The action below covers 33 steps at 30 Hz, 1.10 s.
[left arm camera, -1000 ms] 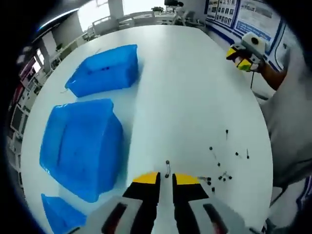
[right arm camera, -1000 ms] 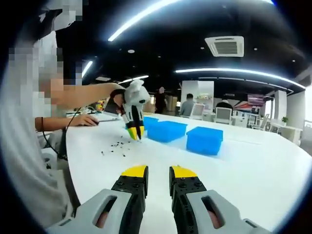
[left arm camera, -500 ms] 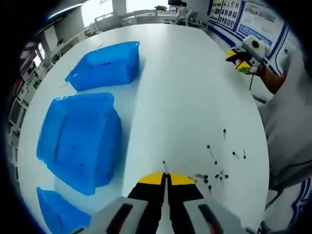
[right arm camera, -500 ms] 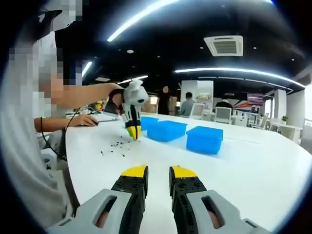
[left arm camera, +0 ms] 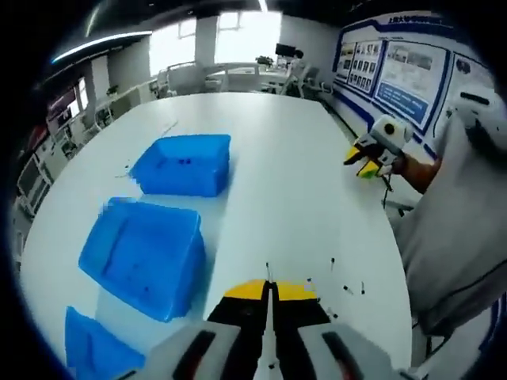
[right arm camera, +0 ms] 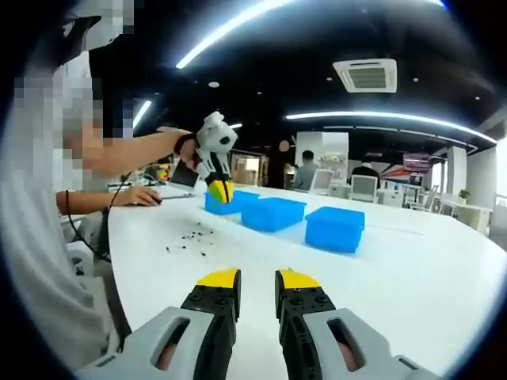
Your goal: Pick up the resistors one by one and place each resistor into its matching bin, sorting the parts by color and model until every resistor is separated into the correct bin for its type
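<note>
My left gripper (left arm camera: 269, 286) is shut on a resistor (left arm camera: 267, 271) whose thin lead pokes up between the yellow tips, held above the white table (left arm camera: 293, 166). In the right gripper view the left gripper (right arm camera: 218, 190) hangs in the air over the nearest blue bin (right arm camera: 226, 203). Several small dark resistors (left arm camera: 348, 288) lie loose on the table, also seen as a scatter of resistors (right arm camera: 188, 236). Three blue bins stand in a row: far (left arm camera: 184, 164), middle (left arm camera: 146, 255), near (left arm camera: 91, 348). My right gripper (right arm camera: 257, 279) stands open with nothing between its fingers, low over the table.
The right gripper (left arm camera: 367, 162) shows at the table's right edge in the left gripper view. A person's sleeve (left arm camera: 451, 237) borders that edge. Another hand (right arm camera: 146, 194) rests on the table by a laptop. Two more bins (right arm camera: 273, 214) (right arm camera: 334, 228) stand mid-table.
The left gripper shut on a resistor from the table and has lifted it up and toward the bins. The right gripper has stayed still.
</note>
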Each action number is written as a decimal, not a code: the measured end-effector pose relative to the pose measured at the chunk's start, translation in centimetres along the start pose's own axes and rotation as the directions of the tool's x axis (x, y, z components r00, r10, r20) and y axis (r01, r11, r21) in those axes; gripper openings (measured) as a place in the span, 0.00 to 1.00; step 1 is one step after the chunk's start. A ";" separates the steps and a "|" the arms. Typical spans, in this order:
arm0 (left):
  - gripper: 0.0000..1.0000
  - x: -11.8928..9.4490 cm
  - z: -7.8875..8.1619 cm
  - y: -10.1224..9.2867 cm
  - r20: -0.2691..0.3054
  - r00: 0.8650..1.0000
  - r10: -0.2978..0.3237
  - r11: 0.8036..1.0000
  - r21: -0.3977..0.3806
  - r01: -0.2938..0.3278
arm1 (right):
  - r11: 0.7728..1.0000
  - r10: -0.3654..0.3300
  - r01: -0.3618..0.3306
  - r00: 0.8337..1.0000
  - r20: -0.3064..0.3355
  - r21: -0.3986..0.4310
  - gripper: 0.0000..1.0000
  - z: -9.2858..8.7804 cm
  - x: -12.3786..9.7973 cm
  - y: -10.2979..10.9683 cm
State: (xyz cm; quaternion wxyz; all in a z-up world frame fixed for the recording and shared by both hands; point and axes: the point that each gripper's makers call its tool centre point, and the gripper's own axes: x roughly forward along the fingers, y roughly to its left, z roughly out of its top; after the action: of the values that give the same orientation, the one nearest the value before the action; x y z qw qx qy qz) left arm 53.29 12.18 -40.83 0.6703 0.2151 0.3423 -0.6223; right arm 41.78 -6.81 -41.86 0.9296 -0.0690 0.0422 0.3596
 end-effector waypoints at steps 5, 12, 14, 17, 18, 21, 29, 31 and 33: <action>0.06 1.2 -2.6 0.7 -0.145 0.988 0.060 0.998 -0.003 -0.061 | 1.000 -0.009 0.009 1.000 0.000 0.000 0.20 0.0 -0.4 -0.2; 0.06 4.7 -3.3 -2.4 -0.127 0.988 -0.091 0.991 -0.107 0.077 | 1.000 -0.011 0.011 1.000 0.004 -0.002 0.20 0.1 -0.4 -0.2; 0.06 5.1 -3.8 -2.3 -0.128 0.986 -0.106 0.985 -0.152 0.086 | 1.000 -0.009 0.009 1.000 0.006 0.002 0.20 0.1 -0.3 0.0; 0.06 4.8 -4.6 -1.6 -0.162 0.985 -0.058 0.989 -0.143 0.035 | 1.000 -0.001 0.001 1.000 0.003 -0.002 0.20 0.1 -0.3 0.3; 0.06 4.6 -4.1 -1.6 -0.144 0.989 -0.042 0.991 -0.132 0.023 | 1.000 0.001 -0.001 1.000 0.002 -0.003 0.20 0.1 -0.4 0.3; 0.06 3.5 -2.9 -1.0 -0.104 0.995 0.007 0.995 -0.097 -0.017 | 1.000 -0.007 0.007 1.000 -0.001 0.002 0.20 -0.1 -0.6 0.0; 0.06 -2.1 3.7 5.9 0.201 0.922 0.330 0.940 -0.161 -0.302 | 1.000 -0.008 0.008 1.000 0.004 0.000 0.20 0.1 -0.4 0.0; 0.07 -3.1 4.0 7.6 0.210 0.885 0.416 0.906 -0.186 -0.381 | 1.000 -0.003 0.003 1.000 0.003 -0.001 0.20 0.1 -0.2 0.2; 0.09 -3.5 3.8 8.4 0.192 0.863 0.467 0.880 -0.192 -0.434 | 1.000 -0.001 0.001 1.000 0.003 -0.002 0.20 0.1 -0.2 0.2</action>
State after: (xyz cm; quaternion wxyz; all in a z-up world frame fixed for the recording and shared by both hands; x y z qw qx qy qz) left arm 62.35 12.94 -36.89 0.8463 0.1664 0.2450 -0.4428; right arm 41.46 -6.75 -41.71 0.9297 -0.0695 0.0402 0.3594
